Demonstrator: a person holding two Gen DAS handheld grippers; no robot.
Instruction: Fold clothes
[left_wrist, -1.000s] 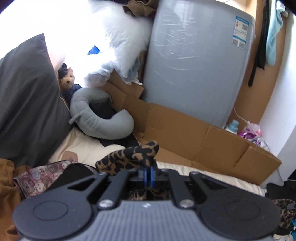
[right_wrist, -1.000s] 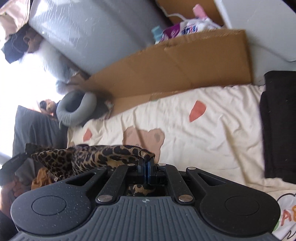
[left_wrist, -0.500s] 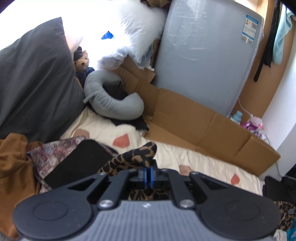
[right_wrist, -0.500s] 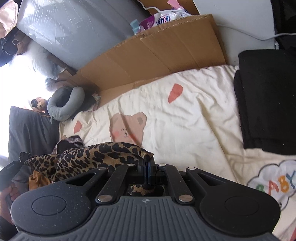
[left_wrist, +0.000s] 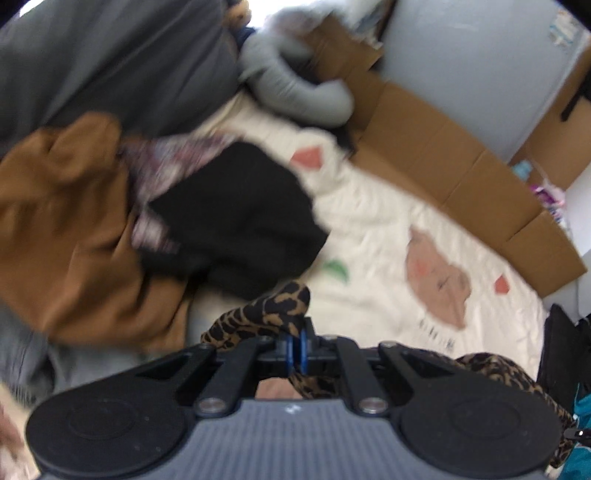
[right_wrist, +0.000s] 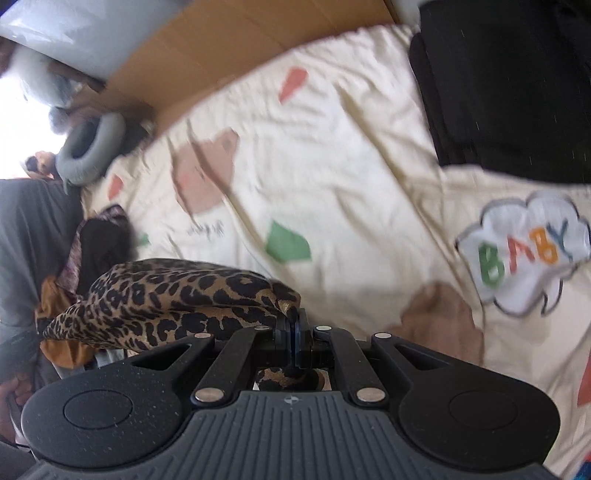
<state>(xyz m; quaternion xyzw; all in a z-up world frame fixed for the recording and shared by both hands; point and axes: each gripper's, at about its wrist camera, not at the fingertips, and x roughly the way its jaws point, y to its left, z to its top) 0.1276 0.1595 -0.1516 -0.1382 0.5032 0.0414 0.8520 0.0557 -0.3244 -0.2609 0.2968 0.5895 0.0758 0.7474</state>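
A leopard-print garment hangs between my two grippers above a cream bedsheet with bear and "BABY" prints. My left gripper is shut on one corner of the leopard-print garment. My right gripper is shut on another corner, and the cloth stretches away to its left. More of the cloth trails under the left gripper toward the lower right of the left wrist view.
A pile of unfolded clothes lies at the left: a brown garment, a black one, a patterned one. A folded black stack lies at the right. Grey pillow, neck pillow and cardboard line the far edge.
Both grippers have tilted down toward the bed, still holding the leopard garment. The views now show the sheet and the clothes pile instead of the wall and the grey mattress.
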